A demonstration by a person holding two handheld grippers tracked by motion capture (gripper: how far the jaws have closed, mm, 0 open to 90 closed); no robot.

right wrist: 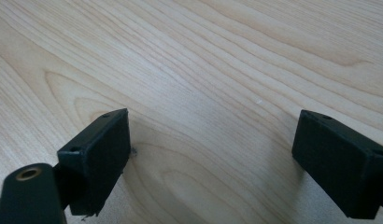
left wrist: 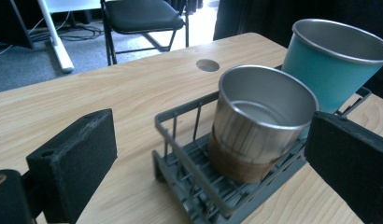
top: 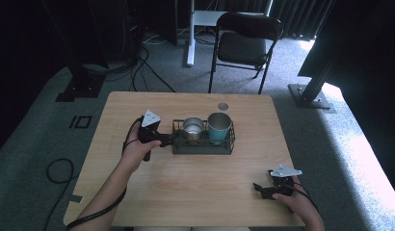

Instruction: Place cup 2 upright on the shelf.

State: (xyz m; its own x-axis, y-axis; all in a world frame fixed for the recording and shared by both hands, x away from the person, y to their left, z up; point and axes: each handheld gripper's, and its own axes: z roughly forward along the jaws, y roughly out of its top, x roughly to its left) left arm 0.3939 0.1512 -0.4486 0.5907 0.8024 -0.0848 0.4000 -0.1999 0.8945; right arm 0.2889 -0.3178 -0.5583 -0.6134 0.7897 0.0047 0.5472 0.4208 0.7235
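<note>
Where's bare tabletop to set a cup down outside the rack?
Free: the wide stretch between the wire rack and the right gripper, and the far strip by the table's hole. Crowded: the rack's left end, where the left gripper sits beside the steel cup.

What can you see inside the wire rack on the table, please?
The wire rack holds a steel cup and a teal cup, both upright. The steel cup looks empty; the teal cup's bottom is hidden.

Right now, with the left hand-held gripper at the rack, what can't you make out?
- Steel cup: left gripper view, its base sits behind the rack wires.
- Teal cup: same view, lower part hidden by the steel cup, right side cut by the frame edge.
- Left hand-held gripper: high view, jaw tips too small to tell whether they touch the rack.
</note>
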